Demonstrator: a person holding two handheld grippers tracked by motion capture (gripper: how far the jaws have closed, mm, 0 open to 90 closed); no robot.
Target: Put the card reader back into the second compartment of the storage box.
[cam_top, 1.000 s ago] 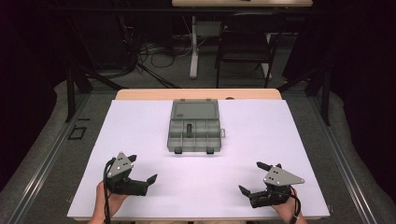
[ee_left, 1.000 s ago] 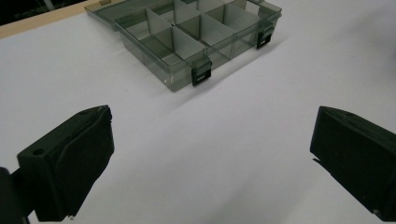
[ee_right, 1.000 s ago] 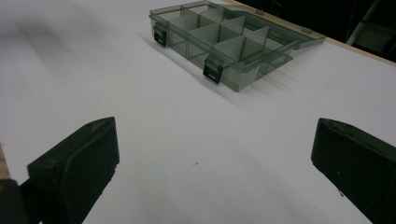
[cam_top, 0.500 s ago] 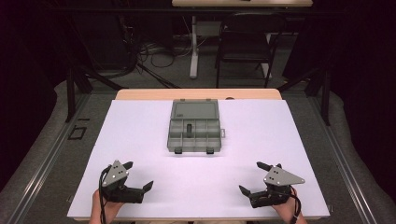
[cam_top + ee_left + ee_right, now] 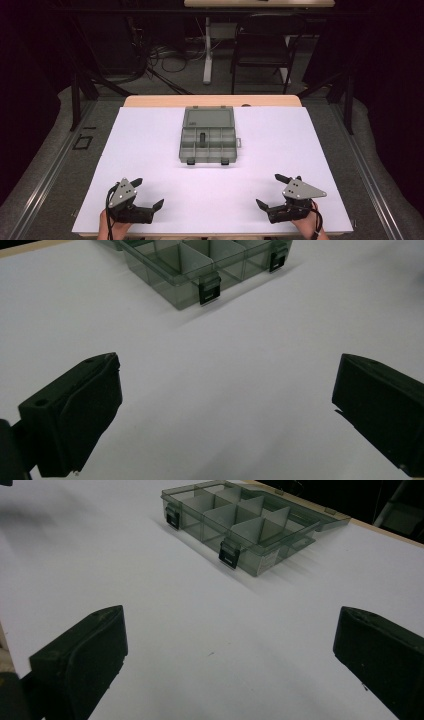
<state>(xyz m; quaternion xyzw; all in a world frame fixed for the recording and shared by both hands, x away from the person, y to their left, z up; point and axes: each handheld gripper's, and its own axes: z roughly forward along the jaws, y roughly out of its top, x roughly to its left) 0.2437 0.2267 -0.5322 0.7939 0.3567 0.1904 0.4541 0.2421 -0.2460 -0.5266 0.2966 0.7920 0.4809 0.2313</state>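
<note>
Smoky plastic box (image 5: 208, 135) lies open mid-table, lid back, presumably ready for work, while the left tongs (image 5: 145, 196) and right tongs (image 5: 277, 191) rest near the front edge, jaws apart and empty.

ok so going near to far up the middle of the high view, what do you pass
White table cover at the near edge, then the open grey compartment box with its two black latches facing you, its lid laid back behind it, the bare wooden table edge, then the dark chair on the floor beyond.
</note>
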